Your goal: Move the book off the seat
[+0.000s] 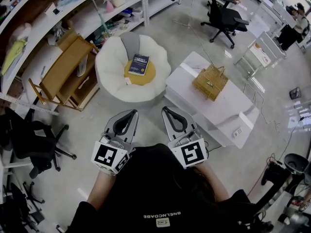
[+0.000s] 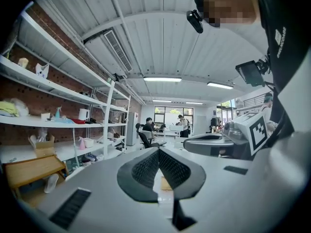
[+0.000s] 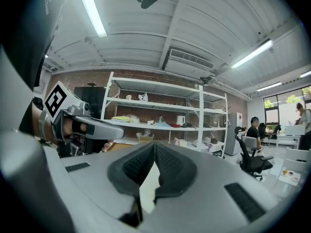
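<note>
Task not begun: book (image 1: 139,64) lies on the seat (image 1: 109,76), left claw (image 1: 130,114) and right claw (image 1: 167,110) both closed, empty (well apart from it).

A shared office-lab, with stocked shelves (image 1: 92,16) and swivel chairs (image 1: 224,18).

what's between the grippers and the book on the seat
Nothing visible. Only floor separates the left gripper and right gripper from the seat, and the book lies uncovered on its cushion.
</note>
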{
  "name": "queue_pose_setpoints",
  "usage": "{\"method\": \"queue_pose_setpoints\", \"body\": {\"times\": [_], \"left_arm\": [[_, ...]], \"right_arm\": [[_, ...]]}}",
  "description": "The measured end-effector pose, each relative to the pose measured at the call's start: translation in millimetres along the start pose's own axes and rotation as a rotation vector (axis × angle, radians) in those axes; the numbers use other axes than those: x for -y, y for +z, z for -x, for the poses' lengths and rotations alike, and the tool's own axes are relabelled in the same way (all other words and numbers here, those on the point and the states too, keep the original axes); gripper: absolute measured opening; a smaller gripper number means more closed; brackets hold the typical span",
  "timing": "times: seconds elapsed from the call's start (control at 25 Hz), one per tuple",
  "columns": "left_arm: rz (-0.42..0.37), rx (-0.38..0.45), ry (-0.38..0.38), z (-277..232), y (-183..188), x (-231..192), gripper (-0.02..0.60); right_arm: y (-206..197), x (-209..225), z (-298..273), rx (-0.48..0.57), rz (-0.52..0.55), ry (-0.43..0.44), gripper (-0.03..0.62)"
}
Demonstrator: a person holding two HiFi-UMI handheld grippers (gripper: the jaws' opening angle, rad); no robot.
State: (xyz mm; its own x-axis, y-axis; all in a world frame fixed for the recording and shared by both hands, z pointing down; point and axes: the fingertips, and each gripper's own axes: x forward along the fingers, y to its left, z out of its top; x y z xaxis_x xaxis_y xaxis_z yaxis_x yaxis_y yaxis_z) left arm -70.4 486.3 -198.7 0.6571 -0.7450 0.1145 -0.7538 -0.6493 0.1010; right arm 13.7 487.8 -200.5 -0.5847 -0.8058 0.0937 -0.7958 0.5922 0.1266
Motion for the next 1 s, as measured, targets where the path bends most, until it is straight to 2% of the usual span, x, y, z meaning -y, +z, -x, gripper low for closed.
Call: {"method": "queue_pose_setpoints", "body": {"times": [0.28,0.48,0.76,1.0], "left_arm": [[-0.004,-0.02,0.027,-10,-10,15,0.003],[0.002,-0.031,0.037,-19,-15,11,0.003],[0.009,-0.044,0.024,-35,-22,-18,0.003],[0.024,-0.044,-0.007,-62,-20,-64,0.003]], "right_arm": [[-13,13,10,-0.006,-0.007,0.031,0.014],[-15,23,3,0.009,-0.002,0.029,0.014],[-21,34,-27,0.007,-0.043,0.014,0.012],[-22,48,-73,-0.021,-0.02,-0.01,0.014]]}}
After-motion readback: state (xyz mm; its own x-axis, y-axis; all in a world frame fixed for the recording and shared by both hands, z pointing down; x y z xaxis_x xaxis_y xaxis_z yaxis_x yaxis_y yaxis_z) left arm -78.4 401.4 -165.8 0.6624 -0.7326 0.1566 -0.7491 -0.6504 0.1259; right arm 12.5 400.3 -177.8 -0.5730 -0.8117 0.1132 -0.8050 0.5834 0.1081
